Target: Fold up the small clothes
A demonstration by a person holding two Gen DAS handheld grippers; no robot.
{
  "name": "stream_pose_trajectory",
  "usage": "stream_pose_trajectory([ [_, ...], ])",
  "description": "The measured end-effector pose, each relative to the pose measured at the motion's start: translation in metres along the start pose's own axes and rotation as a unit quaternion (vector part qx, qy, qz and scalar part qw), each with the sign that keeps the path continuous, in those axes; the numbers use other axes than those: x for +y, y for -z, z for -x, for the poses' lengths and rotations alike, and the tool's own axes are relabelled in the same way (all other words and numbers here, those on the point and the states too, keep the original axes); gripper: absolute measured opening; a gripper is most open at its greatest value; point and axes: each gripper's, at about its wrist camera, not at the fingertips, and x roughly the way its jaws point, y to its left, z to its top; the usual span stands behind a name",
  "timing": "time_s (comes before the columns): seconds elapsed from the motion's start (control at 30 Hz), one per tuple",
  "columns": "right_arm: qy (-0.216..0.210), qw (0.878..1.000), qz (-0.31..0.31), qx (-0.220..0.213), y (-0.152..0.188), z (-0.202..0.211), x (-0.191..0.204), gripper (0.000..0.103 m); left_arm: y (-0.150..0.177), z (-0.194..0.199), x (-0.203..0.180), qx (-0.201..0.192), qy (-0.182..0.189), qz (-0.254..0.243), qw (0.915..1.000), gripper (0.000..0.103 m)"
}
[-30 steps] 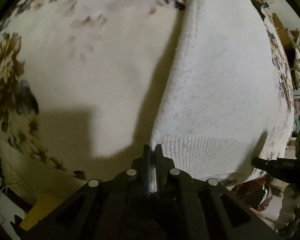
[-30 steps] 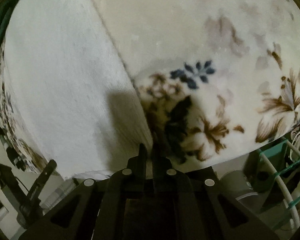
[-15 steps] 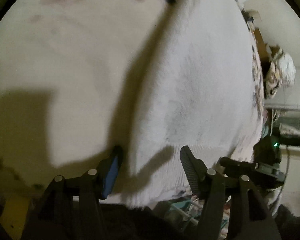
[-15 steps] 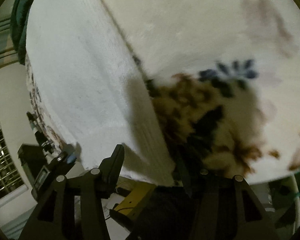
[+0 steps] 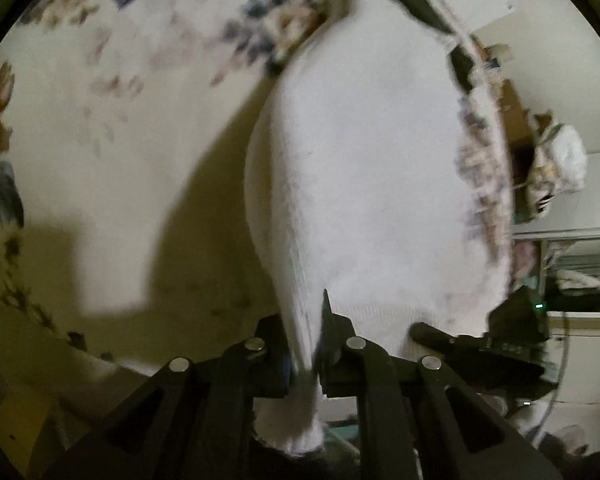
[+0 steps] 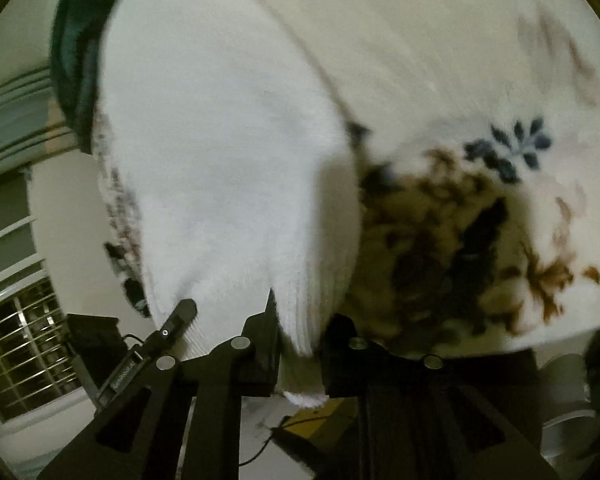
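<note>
A white knit garment [image 5: 372,184] lies on a cream floral blanket [image 5: 112,168]. My left gripper [image 5: 306,344] is shut on the garment's ribbed hem at its near left corner, and the cloth bunches between the jaws and hangs below them. In the right wrist view the same garment [image 6: 220,160] fills the left half. My right gripper [image 6: 300,340] is shut on the hem at the near right corner. The corners look lifted off the blanket. Each gripper shows in the other's view, the right one [image 5: 460,344] and the left one [image 6: 168,332].
The blanket [image 6: 480,80] with brown and blue flowers covers the surface, and its near edge drops off just below the grippers. A dark green cloth [image 6: 84,40] lies at the far end. Shelves and clutter [image 5: 560,216] stand to the right, a barred window [image 6: 24,344] to the left.
Half a second ago both grippers stood open over the hem. Now both have shut on the hem corners and the cloth is gathered and raised. The views are blurred by motion.
</note>
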Motion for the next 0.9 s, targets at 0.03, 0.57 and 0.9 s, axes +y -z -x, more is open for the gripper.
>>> stream_pose_trajectory([
  [0.03, -0.007, 1.000, 0.005, -0.003, 0.001, 0.009, 0.008, 0.016, -0.005, 0.014, -0.008, -0.009, 0.007, 0.001, 0.9999, 0.007],
  [0.57, -0.036, 0.989, 0.073, -0.123, -0.168, 0.139, 0.182, 0.016, -0.220, 0.030, -0.122, -0.122, 0.098, -0.042, 0.9867, 0.007],
  [0.9, -0.059, 0.990, -0.008, -0.127, -0.358, 0.094, 0.222, 0.035, -0.370, -0.051, -0.087, -0.067, 0.146, 0.046, 0.9860, 0.020],
])
